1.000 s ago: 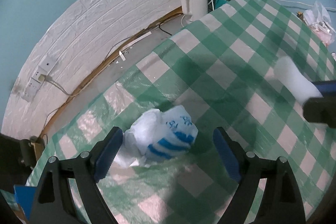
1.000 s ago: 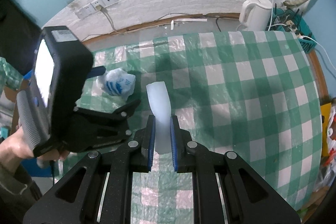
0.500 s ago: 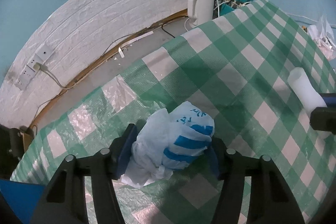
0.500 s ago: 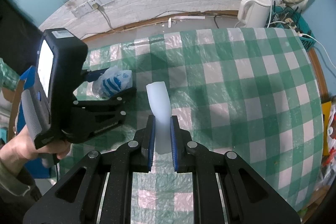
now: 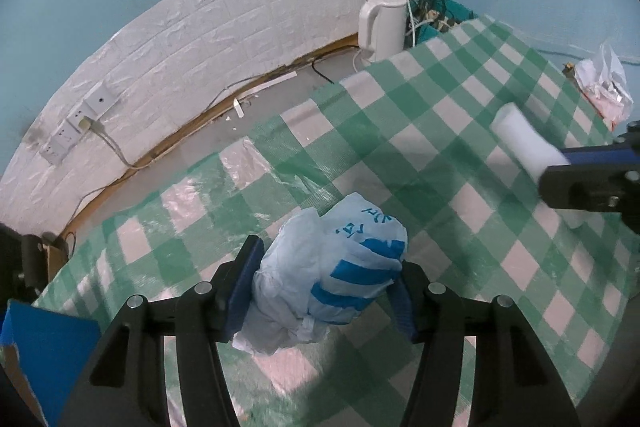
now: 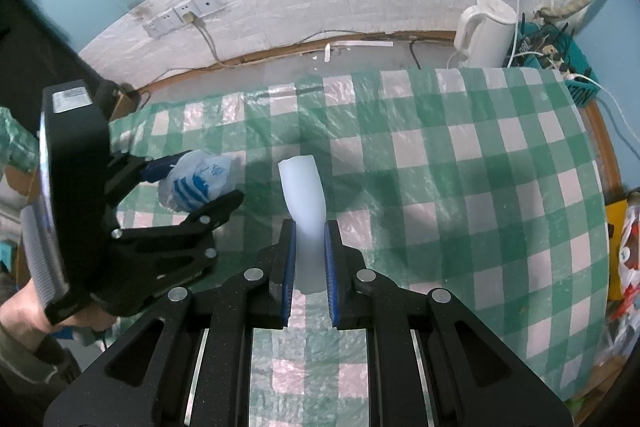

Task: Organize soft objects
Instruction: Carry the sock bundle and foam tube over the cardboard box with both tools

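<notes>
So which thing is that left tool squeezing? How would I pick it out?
Look at the green-and-white checked tablecloth, on its left part. There the left gripper has its jaws closed on a crumpled white plastic bag. Its blue stripes set it apart from the plain white foam roll nearby.

There were two grippers: the left gripper (image 5: 326, 281) with one crumpled white-and-blue plastic bag (image 5: 336, 267) between its fingers, and the right gripper (image 6: 310, 247) with one white foam piece (image 6: 304, 199). One checked tablecloth (image 6: 460, 187) covered the table, and one white kettle (image 6: 486, 31) stood behind it. On the wall there were three sockets (image 6: 180, 17), one of them with a plug in it.
</notes>
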`<state>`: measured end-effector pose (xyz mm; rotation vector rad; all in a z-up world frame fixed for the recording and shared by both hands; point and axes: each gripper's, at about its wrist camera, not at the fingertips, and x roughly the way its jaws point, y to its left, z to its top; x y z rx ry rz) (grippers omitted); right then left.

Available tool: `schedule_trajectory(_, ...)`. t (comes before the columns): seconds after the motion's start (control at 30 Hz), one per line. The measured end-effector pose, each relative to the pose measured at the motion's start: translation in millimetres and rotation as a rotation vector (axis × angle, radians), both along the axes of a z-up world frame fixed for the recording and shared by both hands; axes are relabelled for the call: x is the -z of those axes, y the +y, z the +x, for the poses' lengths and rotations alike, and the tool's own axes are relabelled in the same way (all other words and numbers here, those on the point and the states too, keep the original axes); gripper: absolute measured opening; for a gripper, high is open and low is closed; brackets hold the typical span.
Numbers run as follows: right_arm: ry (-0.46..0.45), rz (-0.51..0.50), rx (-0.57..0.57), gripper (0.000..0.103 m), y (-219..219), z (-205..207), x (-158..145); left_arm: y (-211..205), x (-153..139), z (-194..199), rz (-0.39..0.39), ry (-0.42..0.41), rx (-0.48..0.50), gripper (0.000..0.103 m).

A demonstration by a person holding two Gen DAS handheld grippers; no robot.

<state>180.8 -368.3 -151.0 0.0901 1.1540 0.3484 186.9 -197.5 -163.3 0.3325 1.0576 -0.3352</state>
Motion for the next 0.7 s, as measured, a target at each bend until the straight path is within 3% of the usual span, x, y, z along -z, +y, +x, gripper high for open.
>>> schedule_trajectory(0.33,-0.030,0.000,-0.035,0.012,15.7,-14.4,-18.4,13.9,-40.5,-23.6,-0.058,-0.030,-0.065,0.060)
schedule_trajectory(0.7,-0.070,0.004,-0.085,0.012,42.0,-28.0,-42.2,31.9,-74.0,-55.9,-0.059,-0.066,-0.108,0.060)
